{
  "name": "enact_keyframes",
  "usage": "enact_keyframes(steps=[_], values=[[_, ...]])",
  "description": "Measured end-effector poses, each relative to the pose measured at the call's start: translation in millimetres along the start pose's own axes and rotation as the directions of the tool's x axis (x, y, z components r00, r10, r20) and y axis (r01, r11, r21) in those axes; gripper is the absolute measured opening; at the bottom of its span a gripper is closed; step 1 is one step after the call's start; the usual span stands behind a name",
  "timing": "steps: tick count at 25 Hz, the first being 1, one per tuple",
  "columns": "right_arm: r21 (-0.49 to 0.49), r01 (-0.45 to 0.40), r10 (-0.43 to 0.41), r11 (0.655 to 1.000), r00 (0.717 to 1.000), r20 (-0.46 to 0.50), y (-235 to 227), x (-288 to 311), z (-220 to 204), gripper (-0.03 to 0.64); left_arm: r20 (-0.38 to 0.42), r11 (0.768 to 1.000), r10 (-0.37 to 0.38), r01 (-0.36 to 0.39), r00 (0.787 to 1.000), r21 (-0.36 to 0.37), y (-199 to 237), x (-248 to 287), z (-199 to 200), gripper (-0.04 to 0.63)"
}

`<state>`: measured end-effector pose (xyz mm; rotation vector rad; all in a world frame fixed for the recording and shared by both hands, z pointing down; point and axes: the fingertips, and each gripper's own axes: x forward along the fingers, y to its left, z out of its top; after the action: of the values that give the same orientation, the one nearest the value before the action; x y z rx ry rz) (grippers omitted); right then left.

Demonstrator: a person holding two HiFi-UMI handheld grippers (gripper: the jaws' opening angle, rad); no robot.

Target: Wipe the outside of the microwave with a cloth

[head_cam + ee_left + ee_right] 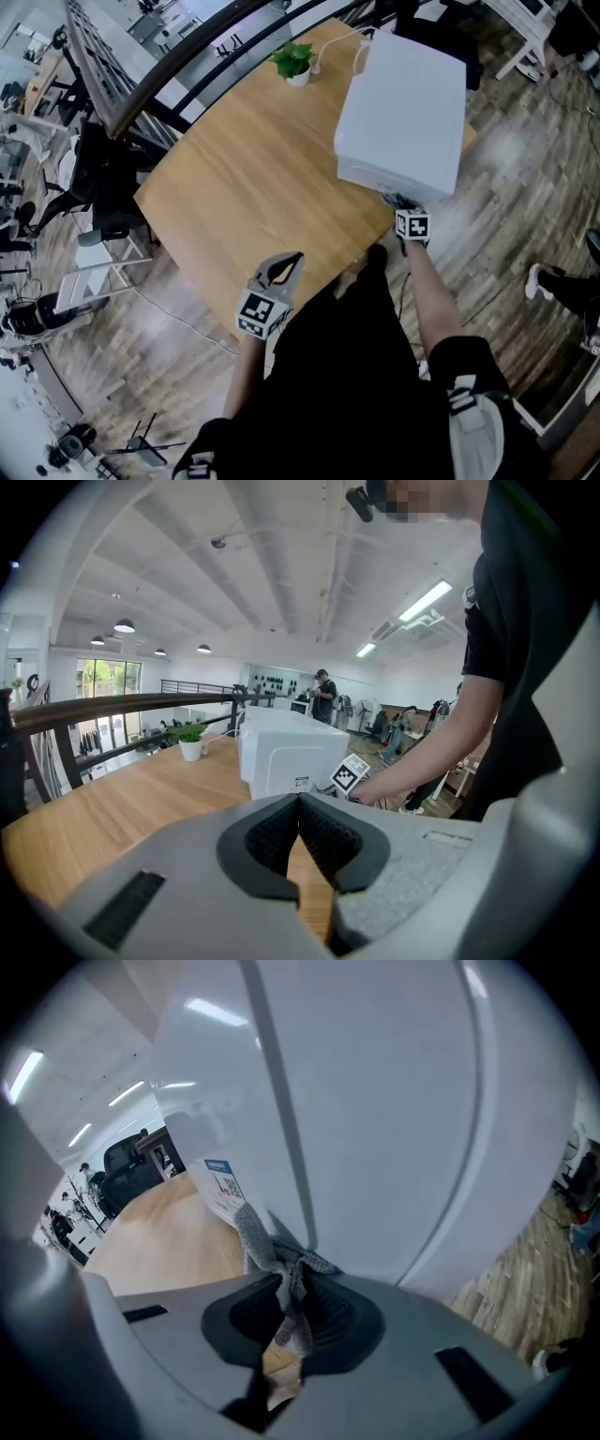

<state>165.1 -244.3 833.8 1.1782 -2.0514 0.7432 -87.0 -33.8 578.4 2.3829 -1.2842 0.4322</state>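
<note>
Right gripper view: the right claw [286,1288] pinches a grey cloth [255,1239]. The cloth's bunched end lies against the white microwave [375,1129] straight ahead of the jaws, beside an upright seam on its near face. The left claw [272,291], pressed together on nothing, hangs well back at the table [234,178] edge, so the right one is nearer. How much cloth touches the face is hard to make out, and the head view hides that face.
</note>
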Motion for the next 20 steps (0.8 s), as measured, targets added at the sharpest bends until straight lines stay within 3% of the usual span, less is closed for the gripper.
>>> enact_keyframes(steps=[15,20], values=[[-0.007,-0.117,0.117,0.993,0.993,0.031,70,32,31,0.038,0.03,0.997,0.074,-0.074,0.997,-0.006,9,-19,-7,-0.002],[0.078,-0.135,0.132,0.988,0.991,0.037,84,43,36,0.038,0.017,0.995,0.099,-0.098,0.995,-0.029,10,-26,-13,-0.002]])
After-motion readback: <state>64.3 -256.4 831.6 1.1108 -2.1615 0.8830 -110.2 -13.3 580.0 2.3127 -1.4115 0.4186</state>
